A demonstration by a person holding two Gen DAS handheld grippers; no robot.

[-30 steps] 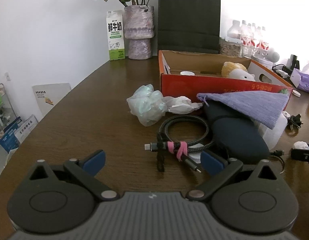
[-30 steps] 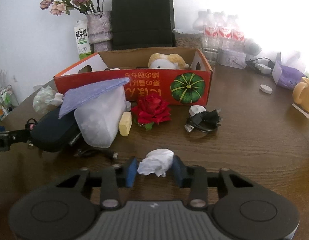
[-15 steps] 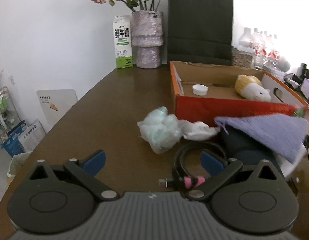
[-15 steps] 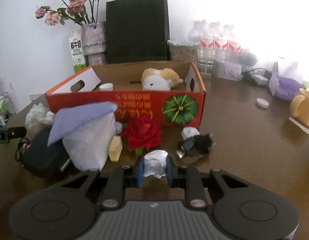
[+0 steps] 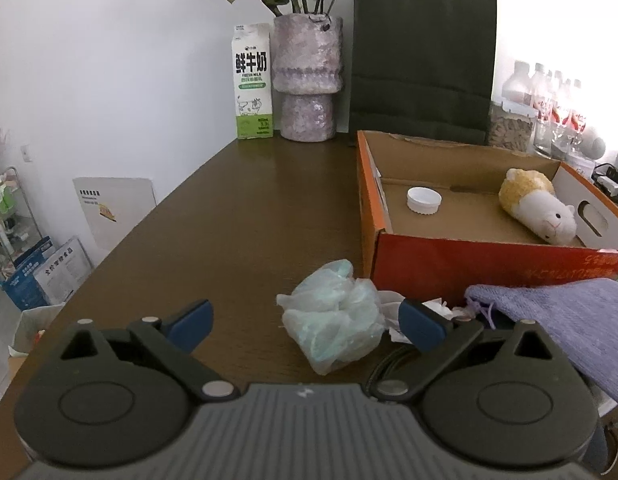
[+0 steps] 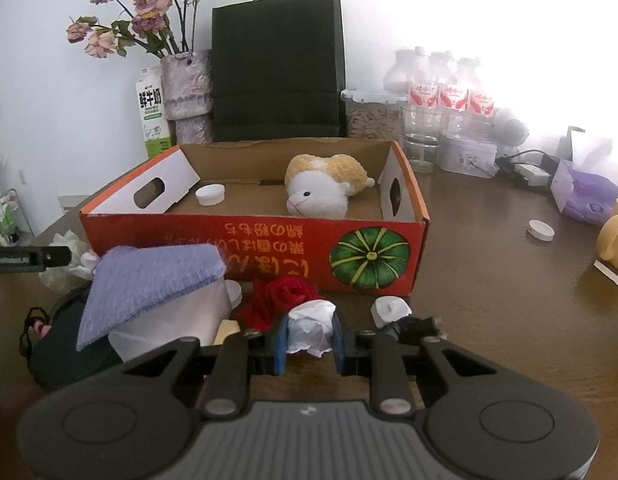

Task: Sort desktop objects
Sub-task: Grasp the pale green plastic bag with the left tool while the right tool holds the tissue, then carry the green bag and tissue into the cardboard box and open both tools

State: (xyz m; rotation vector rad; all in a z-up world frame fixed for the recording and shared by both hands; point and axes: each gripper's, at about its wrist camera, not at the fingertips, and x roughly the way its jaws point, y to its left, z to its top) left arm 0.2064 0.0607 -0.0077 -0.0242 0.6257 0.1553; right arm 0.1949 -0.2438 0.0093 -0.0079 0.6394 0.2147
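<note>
Right gripper [image 6: 310, 339]: jaws nearly closed, clamping a crumpled white paper wad [image 6: 311, 327] between the blue pads [image 6: 282, 342]. Wad sits squeezed upright between them, bulging out above the pad tips; no clear long axis, it is just a ball. It is held just in front of the red rose [image 6: 284, 295] and near the orange cardboard box [image 6: 253, 256].

Left gripper [image 5: 305, 322]: jaws spread wide, holding nothing, touching nothing. A crumpled pale plastic bag [image 5: 332, 322] lies on the counter [image 5: 245, 216] between the pads, closer to the right one.

Inside the box: a plush toy [image 6: 327, 184], long axis running across the box, face toward the front wall, and a white cap [image 6: 210, 194] lying flat. Purple cloth [image 6: 149, 284] is draped over a translucent container [image 6: 177, 322], left of the rose.
</note>
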